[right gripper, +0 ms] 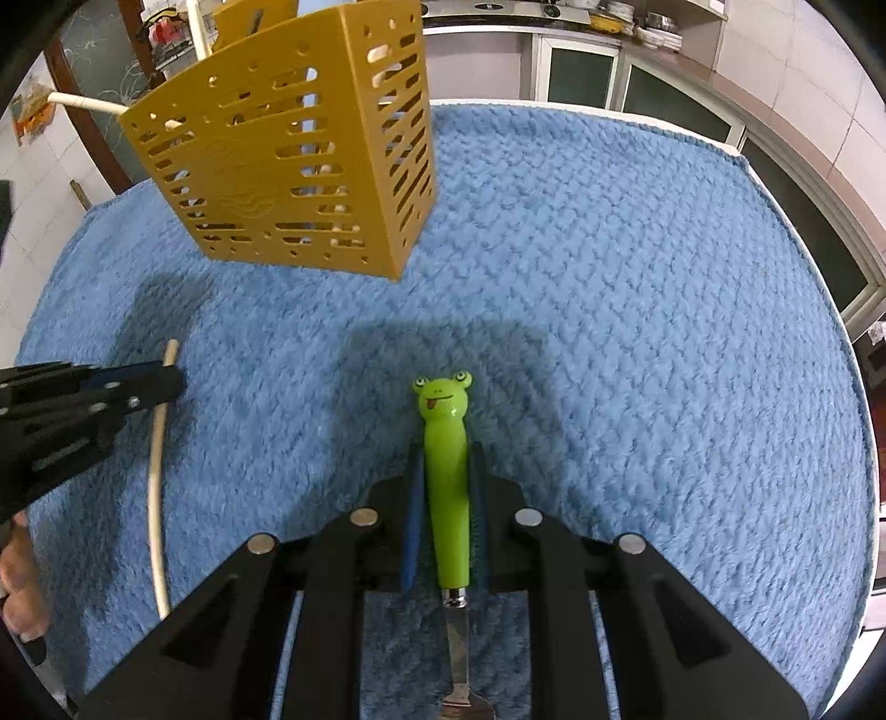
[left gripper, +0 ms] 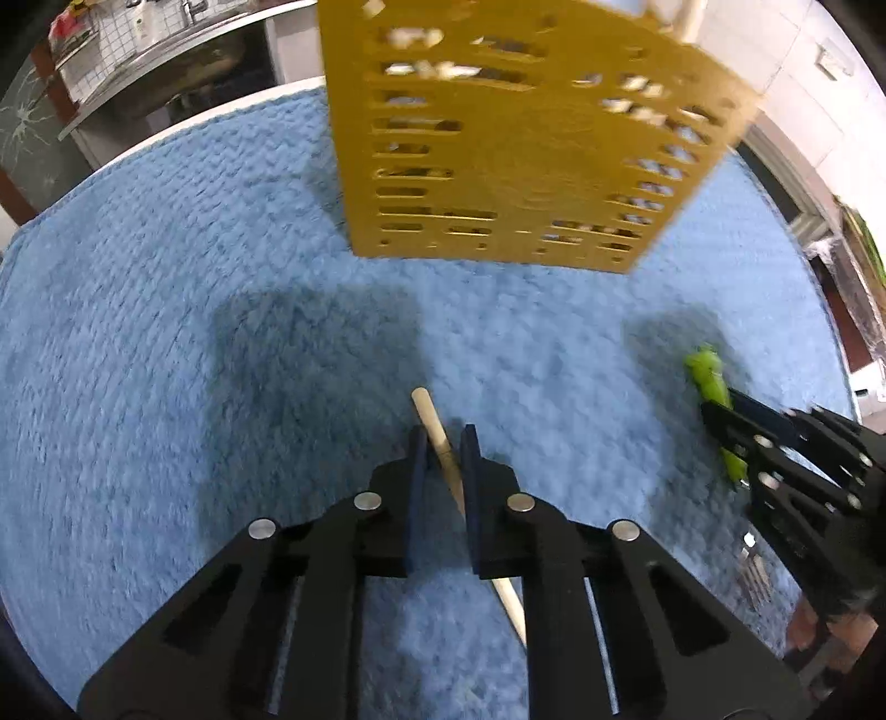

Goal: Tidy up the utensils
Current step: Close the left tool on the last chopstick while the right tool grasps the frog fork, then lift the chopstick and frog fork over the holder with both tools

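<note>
Left claw (left gripper: 443, 443) pinches a slim wooden chopstick (left gripper: 437, 437); right claw (right gripper: 446, 459) clamps a glossy frog-handled fork (right gripper: 446, 487) over fluffy blue towel (right gripper: 637, 332).

left hand-held gripper (left gripper: 443, 443): black linkage arms, round silver pins, dark blue pads | right hand-held gripper (right gripper: 447, 459): same black frame, silver pins, blue pads

A fluffy blue towel (right gripper: 637, 288) covers the surface, whose pale edge (right gripper: 581, 106) shows beyond it. Behind stand white-framed cabinets with dark glass doors (right gripper: 581, 75) under a counter carrying a stove top (right gripper: 498, 10) and stacked dishes (right gripper: 653, 27). The walls are pale tile (right gripper: 786, 61). To the other side, a steel sink counter (left gripper: 166, 50) stands beside a cracked glass pane (left gripper: 25, 122).
</note>
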`<state>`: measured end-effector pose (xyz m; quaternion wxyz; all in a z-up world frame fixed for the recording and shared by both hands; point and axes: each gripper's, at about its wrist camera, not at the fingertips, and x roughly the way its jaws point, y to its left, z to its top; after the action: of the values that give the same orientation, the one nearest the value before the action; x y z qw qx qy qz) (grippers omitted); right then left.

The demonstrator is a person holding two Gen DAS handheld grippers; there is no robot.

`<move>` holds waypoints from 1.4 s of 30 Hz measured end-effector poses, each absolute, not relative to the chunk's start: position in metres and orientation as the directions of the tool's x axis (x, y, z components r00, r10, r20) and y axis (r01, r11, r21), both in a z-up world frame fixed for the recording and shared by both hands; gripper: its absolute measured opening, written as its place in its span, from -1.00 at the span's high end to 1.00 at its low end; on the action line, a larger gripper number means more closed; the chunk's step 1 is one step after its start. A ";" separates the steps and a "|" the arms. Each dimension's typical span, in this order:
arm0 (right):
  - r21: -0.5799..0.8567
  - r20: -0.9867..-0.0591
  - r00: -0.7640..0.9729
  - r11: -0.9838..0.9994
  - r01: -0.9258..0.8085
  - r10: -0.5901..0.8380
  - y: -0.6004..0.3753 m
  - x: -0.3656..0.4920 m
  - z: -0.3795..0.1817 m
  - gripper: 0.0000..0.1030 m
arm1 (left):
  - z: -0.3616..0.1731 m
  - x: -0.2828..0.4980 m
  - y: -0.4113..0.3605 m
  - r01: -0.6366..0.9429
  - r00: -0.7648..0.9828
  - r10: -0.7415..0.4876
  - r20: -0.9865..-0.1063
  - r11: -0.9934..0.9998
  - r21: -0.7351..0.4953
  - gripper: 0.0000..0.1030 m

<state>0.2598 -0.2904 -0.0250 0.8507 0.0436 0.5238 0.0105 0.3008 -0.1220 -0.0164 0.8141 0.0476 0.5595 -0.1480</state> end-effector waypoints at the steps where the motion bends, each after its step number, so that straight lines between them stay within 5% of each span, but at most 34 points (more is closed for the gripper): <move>1: 0.092 -0.890 0.450 0.995 0.030 0.069 -0.291 0.260 -0.025 0.69 | -0.013 0.295 -0.128 0.321 0.337 -0.185 -0.923 0.944 -0.072 0.79; 18: 0.149 -0.855 0.510 0.987 0.060 0.098 -0.302 0.252 -0.005 0.70 | -0.006 0.295 -0.132 0.335 0.380 -0.195 -0.904 0.940 -0.062 0.90; 33: 0.211 -0.466 0.884 0.975 0.073 0.035 -0.311 0.209 0.136 0.71 | 0.137 0.263 -0.082 0.374 0.727 -0.390 -0.565 0.915 -0.150 0.91; 42: 0.175 -0.362 0.931 0.984 0.029 0.037 -0.298 0.246 0.219 0.71 | 0.222 0.296 -0.077 0.342 0.842 -0.374 -0.389 0.927 -0.152 0.91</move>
<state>0.2460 -0.2976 0.2186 0.9786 0.0891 0.1854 0.0022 0.2958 -0.0767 0.2219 0.9589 -0.0381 0.2102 -0.1869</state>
